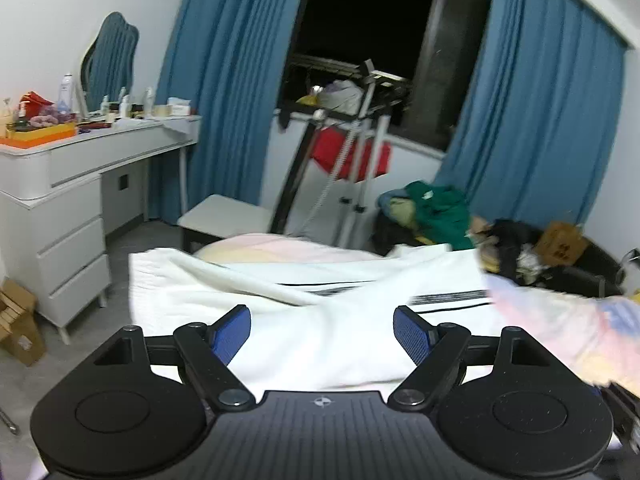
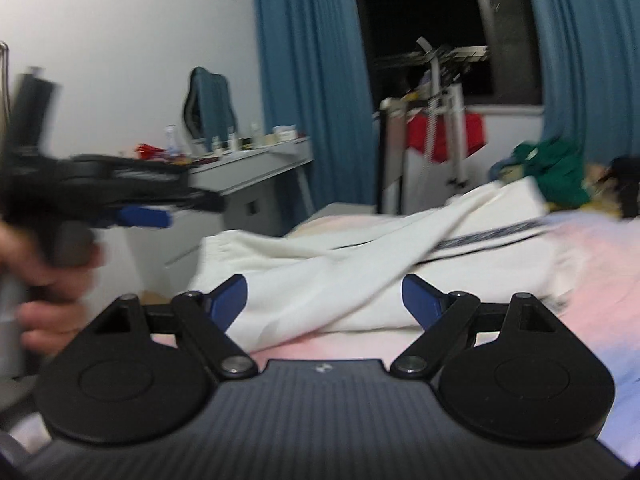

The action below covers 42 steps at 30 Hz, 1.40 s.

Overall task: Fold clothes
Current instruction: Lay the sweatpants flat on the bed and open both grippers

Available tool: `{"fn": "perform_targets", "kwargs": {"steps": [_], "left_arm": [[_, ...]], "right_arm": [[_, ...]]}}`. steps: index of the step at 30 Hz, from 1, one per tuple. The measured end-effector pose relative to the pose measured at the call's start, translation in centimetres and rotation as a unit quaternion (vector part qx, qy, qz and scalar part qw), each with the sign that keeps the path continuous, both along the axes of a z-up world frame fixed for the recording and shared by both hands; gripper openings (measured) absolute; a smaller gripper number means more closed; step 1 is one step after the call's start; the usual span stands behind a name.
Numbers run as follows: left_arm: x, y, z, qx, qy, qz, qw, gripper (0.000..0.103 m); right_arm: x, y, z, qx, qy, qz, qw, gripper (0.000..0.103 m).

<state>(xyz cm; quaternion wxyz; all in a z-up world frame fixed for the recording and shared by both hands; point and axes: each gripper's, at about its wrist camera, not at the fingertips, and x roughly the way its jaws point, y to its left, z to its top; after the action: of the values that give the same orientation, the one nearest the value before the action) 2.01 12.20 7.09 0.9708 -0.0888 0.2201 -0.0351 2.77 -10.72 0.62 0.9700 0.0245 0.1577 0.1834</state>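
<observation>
A white garment point(image 1: 248, 292) with thin dark stripes lies crumpled and partly folded over itself on a bed with a pastel pink sheet point(image 1: 560, 324). My left gripper point(image 1: 322, 322) hovers above its near part, jaws open, nothing between the blue pads point(image 1: 230, 334). In the right wrist view the same garment point(image 2: 320, 256) stretches across the bed. My right gripper point(image 2: 324, 294) stands open over its near edge and holds nothing. The left gripper point(image 2: 144, 216) shows blurred at the left in that view, held in a person's hand point(image 2: 52, 280), off the cloth.
A white dresser point(image 1: 72, 188) with bottles and a mirror stands at the left, a stool point(image 1: 224, 214) by the bed's far end. Behind are a drying rack point(image 1: 356, 140) with red cloth, blue curtains point(image 1: 224, 80), a heap of clothes point(image 1: 440, 212) and cardboard boxes point(image 1: 20, 328).
</observation>
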Motion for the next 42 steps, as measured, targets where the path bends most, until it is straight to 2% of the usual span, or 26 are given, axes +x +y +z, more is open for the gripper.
{"fn": "perform_targets", "kwargs": {"steps": [3,6,8,13,16,25,32,34,37,40,42], "left_arm": [[-1.9,-3.4,-0.2,0.021,-0.014,-0.011,0.9996,0.08],[-2.8,-5.7,-1.8,0.014,-0.017,-0.02,0.9996,0.08],[-3.2,-6.7,-3.4,0.011,-0.022,-0.026,0.9994,0.08],[-3.9,-8.5,-6.5,0.037,-0.033,-0.045,0.9978,0.08],[-3.6,-8.6,-7.9,0.042,-0.021,-0.055,0.9974,0.08],[-0.4,-8.3,-11.0,0.028,0.021,-0.071,0.9969,0.076],[-0.3,-9.6,-12.3,0.06,0.022,-0.079,0.9948,0.076],[0.6,-10.1,-12.5,0.077,0.026,-0.077,0.9937,0.076],[3.1,-11.0,-12.5,0.123,0.038,-0.057,0.9901,0.074],[6.6,-11.3,-12.5,0.119,0.053,-0.043,0.9905,0.074],[9.6,-11.6,-12.4,0.11,0.048,-0.032,0.9923,0.074]], "right_arm": [[0.4,-3.0,0.7,-0.012,-0.006,-0.032,0.999,0.086],[1.0,-5.7,0.6,-0.013,-0.01,-0.055,0.998,0.086],[0.5,-7.2,-0.1,-0.013,-0.019,-0.072,0.997,0.086],[-0.3,-10.2,-2.8,0.001,-0.018,-0.108,0.994,0.086],[0.5,-10.3,-4.3,-0.01,-0.006,-0.117,0.993,0.086],[1.4,-11.4,-5.2,0.013,0.03,-0.16,0.987,0.086],[0.2,-12.6,-4.5,0.032,0.026,-0.185,0.982,0.086],[-0.3,-12.9,-4.3,0.037,0.023,-0.193,0.98,0.086],[-0.8,-13.7,-4.2,0.043,0.024,-0.202,0.978,0.086],[-1.2,-14.5,-4.1,0.051,0.027,-0.209,0.976,0.086],[-1.0,-15.6,-4.5,0.074,0.038,-0.205,0.975,0.086]]}}
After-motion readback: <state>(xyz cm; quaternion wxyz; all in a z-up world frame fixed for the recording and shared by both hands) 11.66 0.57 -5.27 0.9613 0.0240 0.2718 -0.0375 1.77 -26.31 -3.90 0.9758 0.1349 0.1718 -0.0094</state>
